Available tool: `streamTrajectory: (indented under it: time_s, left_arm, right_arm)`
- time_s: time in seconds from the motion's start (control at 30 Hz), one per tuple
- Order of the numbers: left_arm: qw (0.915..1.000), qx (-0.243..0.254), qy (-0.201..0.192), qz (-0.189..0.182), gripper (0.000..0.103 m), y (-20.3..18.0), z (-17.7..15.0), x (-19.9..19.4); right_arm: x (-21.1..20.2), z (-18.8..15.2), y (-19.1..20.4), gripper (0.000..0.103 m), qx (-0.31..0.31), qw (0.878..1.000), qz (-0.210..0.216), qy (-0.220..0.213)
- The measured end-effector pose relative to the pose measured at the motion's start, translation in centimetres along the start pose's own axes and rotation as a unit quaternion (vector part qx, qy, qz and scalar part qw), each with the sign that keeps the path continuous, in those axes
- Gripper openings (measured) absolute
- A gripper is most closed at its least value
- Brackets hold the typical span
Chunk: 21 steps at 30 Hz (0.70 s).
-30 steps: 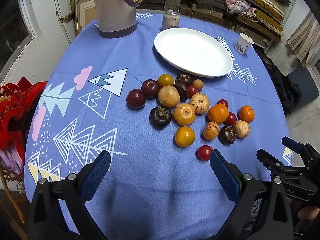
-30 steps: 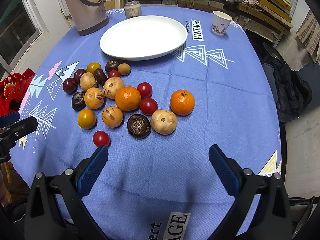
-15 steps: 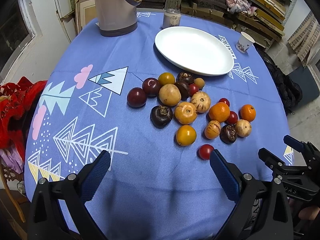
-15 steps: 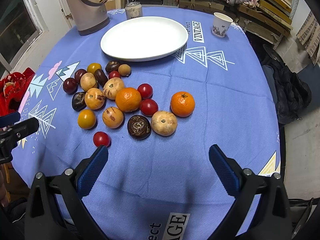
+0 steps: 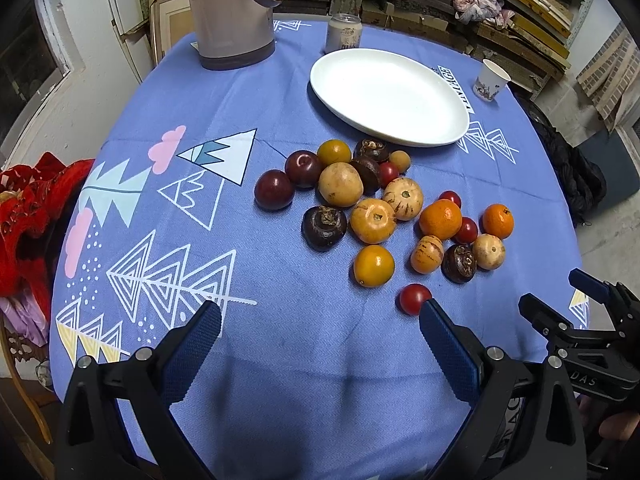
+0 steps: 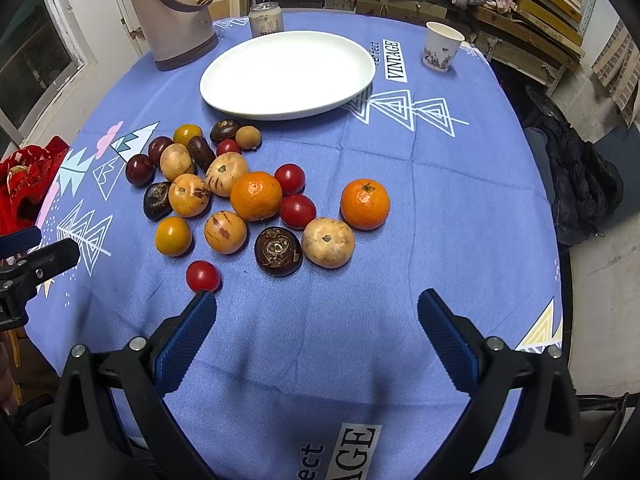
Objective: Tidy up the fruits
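Note:
Several fruits lie in a loose cluster on the blue tablecloth: oranges, red cherry tomatoes, yellow and tan striped fruits, dark plums and dark brown fruits. An empty white plate sits just beyond them; it also shows in the right wrist view. My left gripper is open and empty, hovering near the table's front, its right finger beside a cherry tomato. My right gripper is open and empty, just short of the cluster, its left finger close to a cherry tomato.
A beige thermos jug and a drink can stand at the back. A paper cup stands at the back right. Red cloth lies off the table's left edge. A dark bag lies on the floor at right.
Both grippers have eased slightly forward toward the fruit cluster. Both stay open and no fruit has moved.

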<state>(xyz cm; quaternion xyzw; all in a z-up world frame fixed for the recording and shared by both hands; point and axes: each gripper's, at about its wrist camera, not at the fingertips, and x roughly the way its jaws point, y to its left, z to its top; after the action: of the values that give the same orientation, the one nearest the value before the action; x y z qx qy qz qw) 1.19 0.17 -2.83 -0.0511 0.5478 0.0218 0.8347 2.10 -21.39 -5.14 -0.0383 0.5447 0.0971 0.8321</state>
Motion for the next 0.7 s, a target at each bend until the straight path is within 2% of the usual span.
streamTrajectory:
  time_s: [0.7]
  left_arm:
    - [0.9999,0.013,0.006,0.003,0.1,-0.21,-0.26,0.5]
  right_arm:
    - [0.56,-0.26,-0.1,0.099,0.003,1.0,0.0,0.005]
